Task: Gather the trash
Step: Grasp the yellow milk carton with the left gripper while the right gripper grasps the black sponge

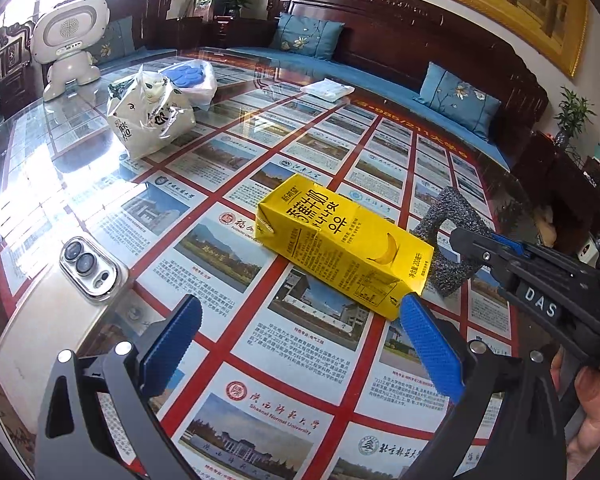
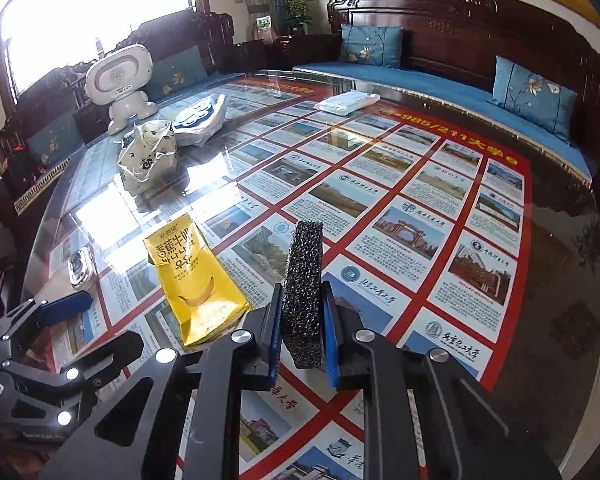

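Note:
A yellow banana-milk carton lies on its side on the glass table; it also shows in the right wrist view. My left gripper is open just in front of the carton, and its right fingertip is at the carton's near corner. My right gripper is shut on a black speckled foam piece, held on edge just right of the carton. The foam piece and right gripper also show in the left wrist view.
A phone lies left of my left gripper. A knotted white plastic bag, a clear bag with blue contents, a white toy robot and a white packet stand farther back. Sofas ring the table.

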Motion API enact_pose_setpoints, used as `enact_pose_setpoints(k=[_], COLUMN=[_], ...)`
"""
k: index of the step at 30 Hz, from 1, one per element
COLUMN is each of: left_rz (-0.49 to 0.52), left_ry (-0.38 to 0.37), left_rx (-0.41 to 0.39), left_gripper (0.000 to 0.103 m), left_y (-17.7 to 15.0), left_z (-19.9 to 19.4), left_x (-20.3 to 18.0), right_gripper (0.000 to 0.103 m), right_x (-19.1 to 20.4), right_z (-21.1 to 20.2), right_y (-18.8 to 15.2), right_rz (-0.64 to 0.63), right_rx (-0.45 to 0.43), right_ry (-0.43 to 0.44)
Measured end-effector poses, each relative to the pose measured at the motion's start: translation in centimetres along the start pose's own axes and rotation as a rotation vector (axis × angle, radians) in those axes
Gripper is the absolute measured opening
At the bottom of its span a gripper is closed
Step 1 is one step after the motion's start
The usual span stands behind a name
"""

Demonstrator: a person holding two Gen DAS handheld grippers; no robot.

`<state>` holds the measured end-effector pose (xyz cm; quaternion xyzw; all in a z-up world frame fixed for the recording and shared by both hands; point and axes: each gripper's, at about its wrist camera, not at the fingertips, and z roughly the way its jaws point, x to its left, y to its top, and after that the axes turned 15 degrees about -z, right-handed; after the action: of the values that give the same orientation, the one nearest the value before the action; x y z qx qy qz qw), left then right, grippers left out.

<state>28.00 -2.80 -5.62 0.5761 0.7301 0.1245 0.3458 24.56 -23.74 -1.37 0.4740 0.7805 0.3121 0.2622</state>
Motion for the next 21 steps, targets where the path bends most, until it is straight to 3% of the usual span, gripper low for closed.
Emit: enact_pose_setpoints(k=[10,17,21], left_rz=[-0.142,-0.289,-0.28], left_ry=[0.06,0.135,0.184], left_rx=[0.036,0.056,0.044], left_gripper=[0.099,0.099,0.092], left_y=[1.0,2.3,2.3], left_z=[2.9,5.6,6.5], left_x=[-4.0,-4.3,-4.6], right_gripper=[0.017,0.017,0.018], right_x=[-2.7,-3.7,-4.1], right_z=[-2.7,-3.3,-3.7], right_y=[-2.0,-3.0,-3.3], right_rz=[0.053,0.061,0.075], right_rx=[-0.032,-0.036,-0.051], right_ry=[0.015,0.031,0.052])
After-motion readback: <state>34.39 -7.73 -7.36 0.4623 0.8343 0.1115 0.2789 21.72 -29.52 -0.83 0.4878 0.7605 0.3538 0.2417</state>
